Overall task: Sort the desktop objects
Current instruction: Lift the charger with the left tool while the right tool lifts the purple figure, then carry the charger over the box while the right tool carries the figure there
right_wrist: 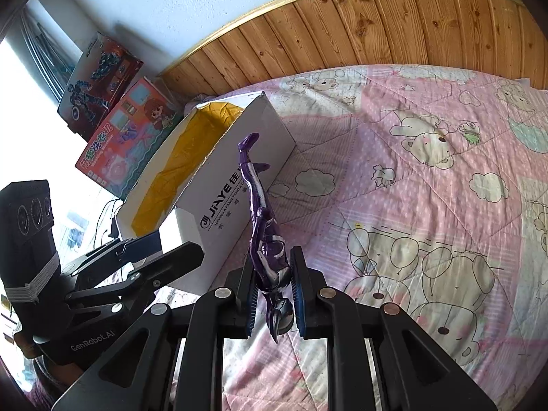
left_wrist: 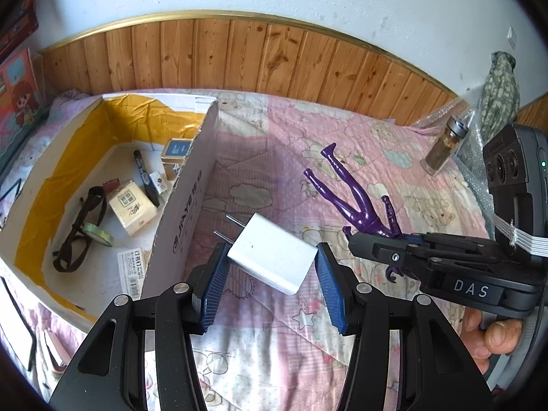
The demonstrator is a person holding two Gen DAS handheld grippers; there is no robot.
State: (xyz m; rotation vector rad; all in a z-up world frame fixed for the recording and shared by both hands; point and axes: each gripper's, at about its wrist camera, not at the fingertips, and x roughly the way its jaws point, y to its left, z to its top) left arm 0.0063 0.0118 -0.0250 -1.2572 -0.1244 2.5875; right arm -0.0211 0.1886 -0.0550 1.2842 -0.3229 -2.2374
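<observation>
Left gripper [left_wrist: 272, 275] pinches a white charger [left_wrist: 270, 253] just outside the box [left_wrist: 186, 202] wall on the bed; right gripper [right_wrist: 274, 294] clamps a purple figure [right_wrist: 263, 236], whose dangling legs could snag the box rim.

Both claws are black plastic with ribbed blue pads [left_wrist: 327, 286] and silver screws — the right claw [left_wrist: 399, 257] reads "DAS", the left claw [right_wrist: 156, 250] "GenRobot.AI" — each bound with white bands.

My blue pads [left_wrist: 328, 284] pinch a white charger [left_wrist: 272, 253], my others a purple figure [right_wrist: 263, 236], over the pink bear-print quilt [right_wrist: 428, 188] by a white, yellow-lined box [left_wrist: 185, 205].
</observation>
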